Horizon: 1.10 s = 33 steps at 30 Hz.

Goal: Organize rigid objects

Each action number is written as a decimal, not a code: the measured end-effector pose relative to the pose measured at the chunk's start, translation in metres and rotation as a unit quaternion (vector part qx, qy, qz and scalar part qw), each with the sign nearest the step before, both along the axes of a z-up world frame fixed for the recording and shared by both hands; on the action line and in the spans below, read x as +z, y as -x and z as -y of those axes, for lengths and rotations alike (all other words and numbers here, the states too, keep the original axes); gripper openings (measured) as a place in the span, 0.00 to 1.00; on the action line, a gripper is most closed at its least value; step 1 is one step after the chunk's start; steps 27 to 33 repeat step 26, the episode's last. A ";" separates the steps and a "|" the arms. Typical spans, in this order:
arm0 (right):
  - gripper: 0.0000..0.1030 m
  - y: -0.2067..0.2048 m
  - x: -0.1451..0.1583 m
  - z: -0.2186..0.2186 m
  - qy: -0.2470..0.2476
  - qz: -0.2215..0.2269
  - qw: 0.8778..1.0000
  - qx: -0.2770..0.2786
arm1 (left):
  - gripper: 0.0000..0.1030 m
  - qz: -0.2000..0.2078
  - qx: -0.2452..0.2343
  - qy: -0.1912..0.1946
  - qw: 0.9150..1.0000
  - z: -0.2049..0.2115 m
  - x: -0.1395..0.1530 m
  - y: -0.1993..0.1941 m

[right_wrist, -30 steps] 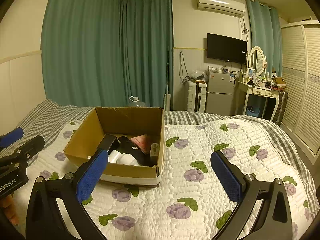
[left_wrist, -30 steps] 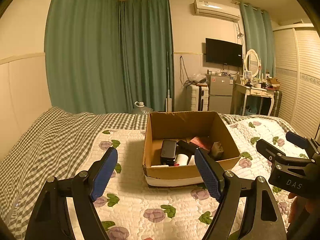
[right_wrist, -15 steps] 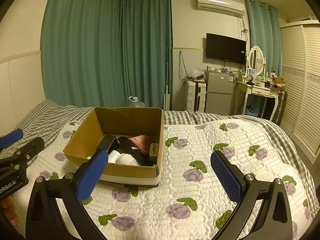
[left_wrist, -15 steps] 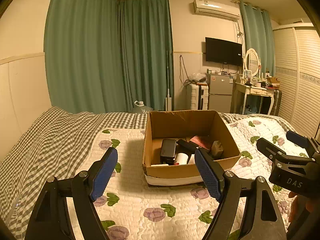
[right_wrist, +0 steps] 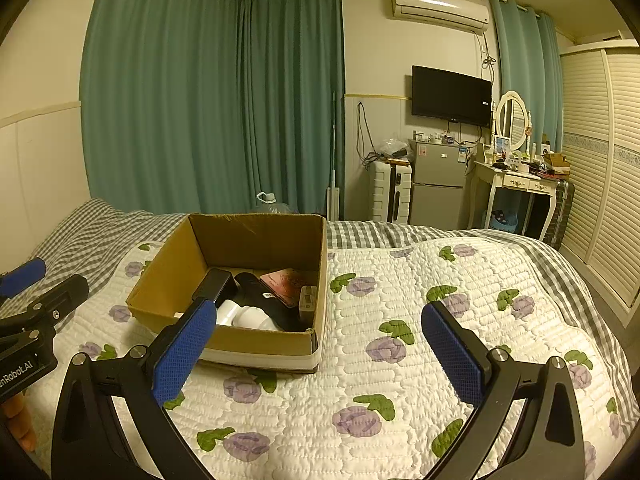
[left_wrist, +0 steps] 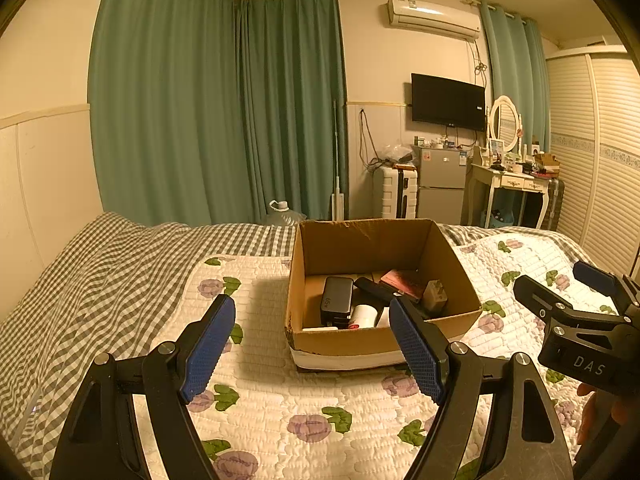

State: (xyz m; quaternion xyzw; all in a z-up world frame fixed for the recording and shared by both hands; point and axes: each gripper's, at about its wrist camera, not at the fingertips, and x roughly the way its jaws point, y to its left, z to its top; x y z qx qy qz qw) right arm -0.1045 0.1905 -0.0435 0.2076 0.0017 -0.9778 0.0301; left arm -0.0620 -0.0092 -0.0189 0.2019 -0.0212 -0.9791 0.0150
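An open cardboard box [left_wrist: 384, 340] stands on the quilted bed; it also shows in the right wrist view [right_wrist: 168, 280]. Inside lie a black power bank [left_wrist: 337, 300], a white cylinder [left_wrist: 363, 316], a black case [right_wrist: 264, 300], a pink booklet [left_wrist: 404, 280] and a grey plug adapter [left_wrist: 434, 295]. My left gripper [left_wrist: 312, 344] is open and empty, hovering in front of the box. My right gripper [right_wrist: 316, 344] is open and empty, in front of the box's right corner.
The flowered quilt [right_wrist: 420, 360] covers the bed, with a checked sheet [left_wrist: 100, 272] to the left. Beyond the bed are green curtains [left_wrist: 220, 112], a water jug [left_wrist: 282, 214], a small fridge [right_wrist: 438, 184], a dressing table [right_wrist: 516, 184] and a wardrobe [right_wrist: 600, 180].
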 end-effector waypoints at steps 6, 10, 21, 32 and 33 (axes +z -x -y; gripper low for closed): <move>1.00 0.000 0.000 0.000 0.000 0.001 1.000 0.000 | 0.80 0.000 0.001 0.000 1.000 0.000 0.000 0.000; 1.00 0.001 -0.001 0.000 0.000 0.001 1.000 -0.001 | 0.80 0.000 0.000 0.000 1.000 0.001 -0.001 0.000; 1.00 0.000 -0.003 0.000 0.000 0.004 1.000 -0.002 | 0.80 0.002 0.000 -0.001 1.000 0.001 -0.002 -0.001; 1.00 0.001 -0.004 0.001 0.000 0.007 1.000 -0.003 | 0.80 0.004 -0.002 0.001 1.000 -0.001 -0.002 -0.001; 1.00 0.001 -0.004 0.001 0.000 0.007 1.000 -0.003 | 0.80 0.004 -0.002 0.001 1.000 -0.001 -0.002 -0.001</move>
